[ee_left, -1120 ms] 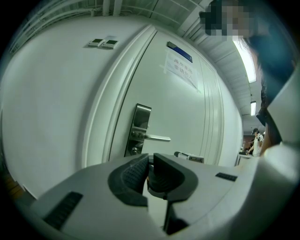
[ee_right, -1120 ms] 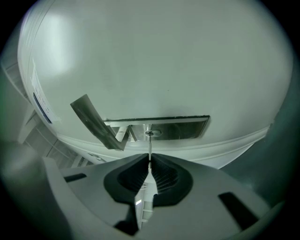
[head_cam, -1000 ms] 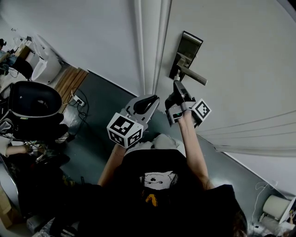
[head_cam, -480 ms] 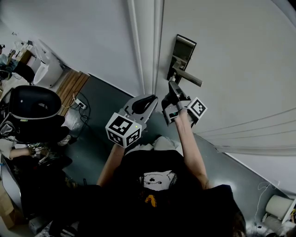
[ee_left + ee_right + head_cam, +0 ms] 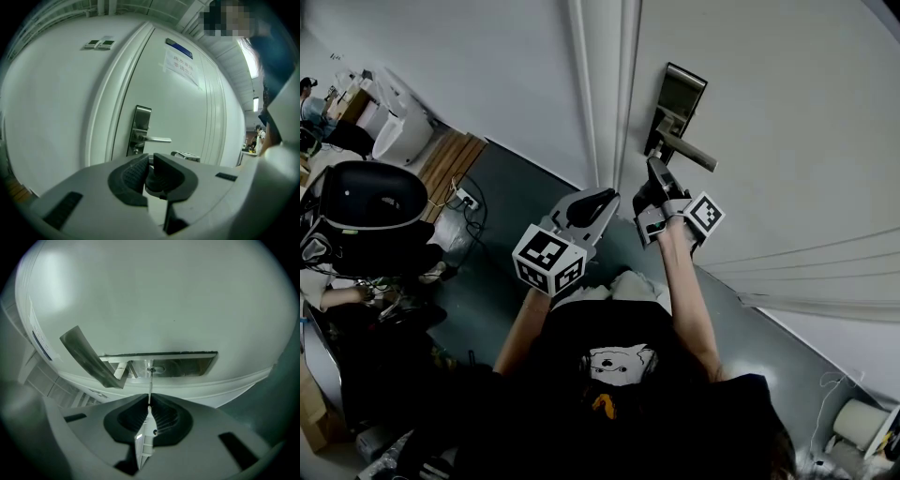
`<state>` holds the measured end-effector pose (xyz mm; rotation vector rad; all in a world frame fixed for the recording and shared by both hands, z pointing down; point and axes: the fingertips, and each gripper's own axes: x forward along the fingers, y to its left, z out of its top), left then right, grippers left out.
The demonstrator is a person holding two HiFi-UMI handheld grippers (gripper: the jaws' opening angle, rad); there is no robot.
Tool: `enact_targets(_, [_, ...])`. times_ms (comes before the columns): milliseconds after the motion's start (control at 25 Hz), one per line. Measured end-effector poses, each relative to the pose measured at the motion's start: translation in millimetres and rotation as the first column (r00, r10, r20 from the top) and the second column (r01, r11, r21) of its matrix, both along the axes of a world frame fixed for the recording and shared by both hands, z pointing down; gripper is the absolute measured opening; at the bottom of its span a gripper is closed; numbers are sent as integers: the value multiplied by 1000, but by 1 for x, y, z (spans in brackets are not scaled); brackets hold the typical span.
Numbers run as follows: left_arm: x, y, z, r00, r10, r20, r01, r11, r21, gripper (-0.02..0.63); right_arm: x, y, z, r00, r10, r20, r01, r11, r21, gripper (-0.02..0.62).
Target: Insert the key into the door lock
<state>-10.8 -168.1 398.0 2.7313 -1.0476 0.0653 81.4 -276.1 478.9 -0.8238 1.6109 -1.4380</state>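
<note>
A silver lock plate (image 5: 680, 111) with a lever handle (image 5: 689, 153) is on the white door (image 5: 787, 122). In the right gripper view my right gripper (image 5: 150, 409) is shut on a key (image 5: 149, 425). The key's blade reaches up to the keyhole (image 5: 151, 369) in the lock plate (image 5: 187, 363), below the handle (image 5: 89, 356). In the head view the right gripper (image 5: 656, 173) sits just under the lock. My left gripper (image 5: 598, 202) hangs lower left, away from the door. Its jaws stand together in the left gripper view (image 5: 150, 174), with a dark rounded part between them.
The door frame (image 5: 605, 94) runs up beside the lock. A black chair (image 5: 370, 211) and cables (image 5: 464, 211) stand on the dark floor at left. A roll (image 5: 861, 420) lies at the lower right. A notice (image 5: 182, 66) is stuck on the door.
The right gripper has stayed under the lock with the key, shifting only slightly. The view has swayed a little. The left gripper has kept its place.
</note>
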Motion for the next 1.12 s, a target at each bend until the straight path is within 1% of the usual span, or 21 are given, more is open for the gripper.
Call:
enact_targets(120, [1,0,1,1000,4,2,-4,1000,-2,35,-1,-7,-1,998,30,63,-29,999,-19,20])
enact_targets(200, [3,0,2,1000,10,3,-10,1000,-5,35,2,-15,-2,996,47,73,-46,999,-25,20])
enact_targets(360, [5,-3,6,1000,11,8,-11,1000,-10,35,8,-25,1,998,50,42,-50,999,1,20])
enact_targets(520, [-3,-7,6,1000,-6,9,6,1000,-11,35,8,-27,2,998,62,13,-62,998,26,25])
enact_targets(680, [-10,-8,6,1000,-20,3,20,1000,-15,35,7,-25,-1,996,76,-40,-74,996,44,25])
enact_targets(800, [-11,-6,3,1000,-18,-6,18,1000,-16,35,10,-21,-4,992,81,-95,-77,996,45,25])
enact_targets(960, [-12,-4,3,1000,-13,-15,13,1000,-24,35,11,-11,-5,990,73,-122,-70,997,34,25])
enact_targets(1120, [-14,3,5,1000,-11,-24,10,999,-41,35,11,7,-1,980,54,-190,-51,998,22,26])
